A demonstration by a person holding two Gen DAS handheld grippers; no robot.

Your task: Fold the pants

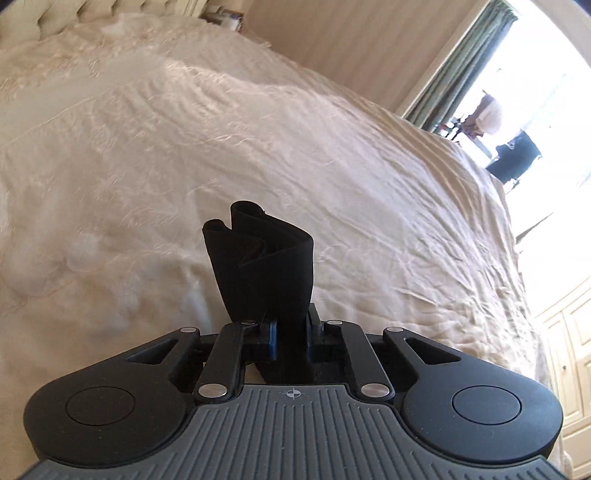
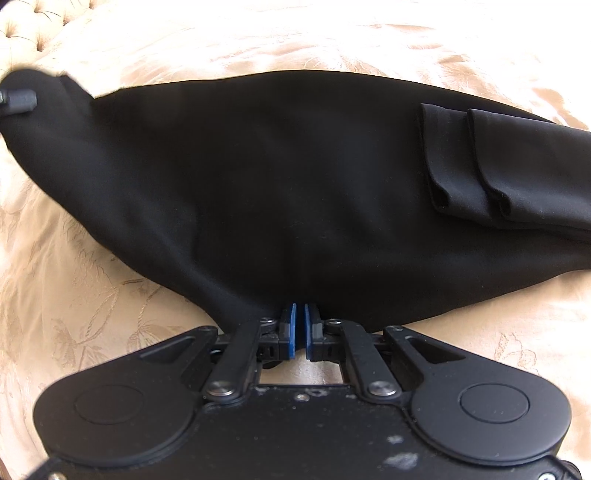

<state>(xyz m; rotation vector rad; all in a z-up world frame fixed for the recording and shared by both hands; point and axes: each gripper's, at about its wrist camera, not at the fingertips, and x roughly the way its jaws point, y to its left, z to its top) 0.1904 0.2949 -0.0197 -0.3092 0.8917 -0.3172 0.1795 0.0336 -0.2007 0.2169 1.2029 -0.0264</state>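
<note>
1. Bedroom, daylight. Cream embroidered bedspread (image 1: 184, 129) covers a wide bed, with a tufted headboard (image 1: 74, 14) at its far end.
2. Left gripper (image 1: 290, 323): jaws clamped on a bunched fold of black pants (image 1: 258, 258). Cloth stands up between the blue pads in loose curls, lifted clear of the cover.
3. Further right in the left wrist view: striped wall, green curtain (image 1: 465, 62), bright window, and cream cupboard doors (image 1: 569, 339) at the edge.
4. Right wrist view, far left: pants (image 2: 258, 177) rise to a blurred point where a dark gripper part (image 2: 18, 99) holds them.
5. Middle: main body of the pants lies spread across the bedspread (image 2: 74, 258), smooth and flat.
6. Right gripper (image 2: 300, 326): blue pads nearly together at the near edge of the cloth. Whether any fabric is pinched between them I cannot tell.
7. Far right: two cuffs (image 2: 480, 166) lie side by side on top of the pants.
</note>
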